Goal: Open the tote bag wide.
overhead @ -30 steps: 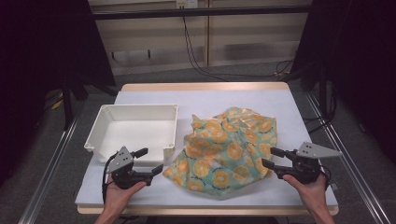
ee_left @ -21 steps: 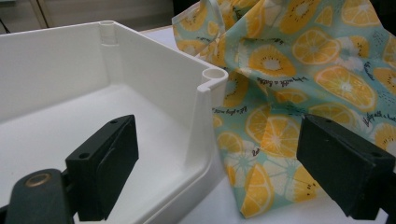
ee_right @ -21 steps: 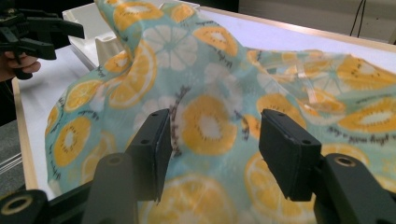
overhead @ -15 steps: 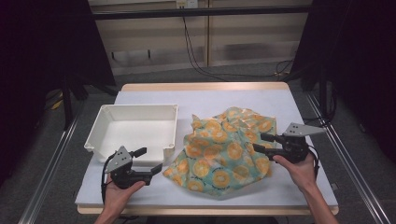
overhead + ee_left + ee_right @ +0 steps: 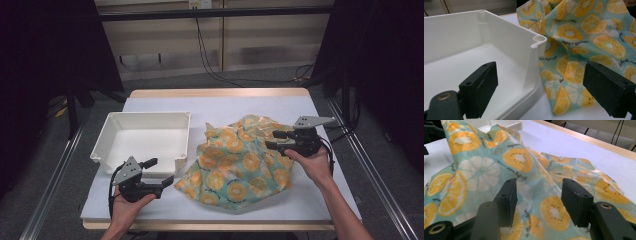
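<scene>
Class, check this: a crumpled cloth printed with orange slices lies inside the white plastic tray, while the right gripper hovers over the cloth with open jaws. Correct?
Not quite. The crumpled orange-slice cloth lies on the table beside the white plastic tray, not inside it, as the high view shows. The right gripper does hover over the cloth with open jaws.

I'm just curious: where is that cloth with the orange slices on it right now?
In the high view the cloth lies crumpled on the table's right half, just right of the white tray, under the right gripper.

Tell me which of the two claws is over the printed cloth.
The right claw, above the far right part of the orange-slice cloth. The left claw sits off the cloth, beside the white tray's near corner.
</scene>
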A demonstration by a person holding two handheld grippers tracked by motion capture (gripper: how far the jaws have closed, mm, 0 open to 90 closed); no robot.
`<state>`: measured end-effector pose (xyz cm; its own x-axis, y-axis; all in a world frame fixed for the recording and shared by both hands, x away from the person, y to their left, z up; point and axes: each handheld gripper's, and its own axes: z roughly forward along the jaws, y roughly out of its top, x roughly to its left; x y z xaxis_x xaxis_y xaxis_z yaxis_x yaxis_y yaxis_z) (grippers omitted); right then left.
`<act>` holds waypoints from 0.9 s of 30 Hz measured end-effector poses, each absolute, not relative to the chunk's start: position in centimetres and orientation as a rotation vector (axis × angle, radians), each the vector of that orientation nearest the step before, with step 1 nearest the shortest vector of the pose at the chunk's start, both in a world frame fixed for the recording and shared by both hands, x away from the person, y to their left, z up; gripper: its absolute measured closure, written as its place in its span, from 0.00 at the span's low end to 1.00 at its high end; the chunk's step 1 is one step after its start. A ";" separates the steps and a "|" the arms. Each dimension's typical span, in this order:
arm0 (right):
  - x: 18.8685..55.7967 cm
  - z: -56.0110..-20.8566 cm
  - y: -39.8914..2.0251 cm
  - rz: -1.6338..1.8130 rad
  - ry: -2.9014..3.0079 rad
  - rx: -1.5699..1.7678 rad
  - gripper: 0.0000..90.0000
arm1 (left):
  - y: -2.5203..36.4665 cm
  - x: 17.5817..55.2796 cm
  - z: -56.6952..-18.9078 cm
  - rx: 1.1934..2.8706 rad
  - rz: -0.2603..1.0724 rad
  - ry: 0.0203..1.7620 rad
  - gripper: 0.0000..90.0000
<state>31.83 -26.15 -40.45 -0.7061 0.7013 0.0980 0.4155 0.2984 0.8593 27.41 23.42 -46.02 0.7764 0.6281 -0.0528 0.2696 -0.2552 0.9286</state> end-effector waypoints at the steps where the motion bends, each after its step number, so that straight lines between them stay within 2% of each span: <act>1: 32.2 -40.5 -26.2 1.373 2.272 1.020 0.52 | 23.4 27.4 -46.0 1.830 0.389 0.692 0.14; 10: 34.6 -40.8 -25.4 1.329 2.316 1.027 0.51 | 23.8 27.6 -46.0 1.829 0.396 0.700 0.15; 19: 36.9 -40.9 -25.1 1.256 2.347 1.042 0.41 | 23.9 27.7 -46.1 1.827 0.398 0.707 0.15; 27: 38.4 -42.4 -24.3 1.250 2.396 1.072 0.33 | 23.8 27.7 -46.1 1.831 0.402 0.711 0.15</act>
<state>38.42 -24.35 -42.37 -0.7047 0.6991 0.1213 0.4993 0.3671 0.7848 27.73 23.85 -46.15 0.7645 0.6417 -0.0616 0.2779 -0.2418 0.9297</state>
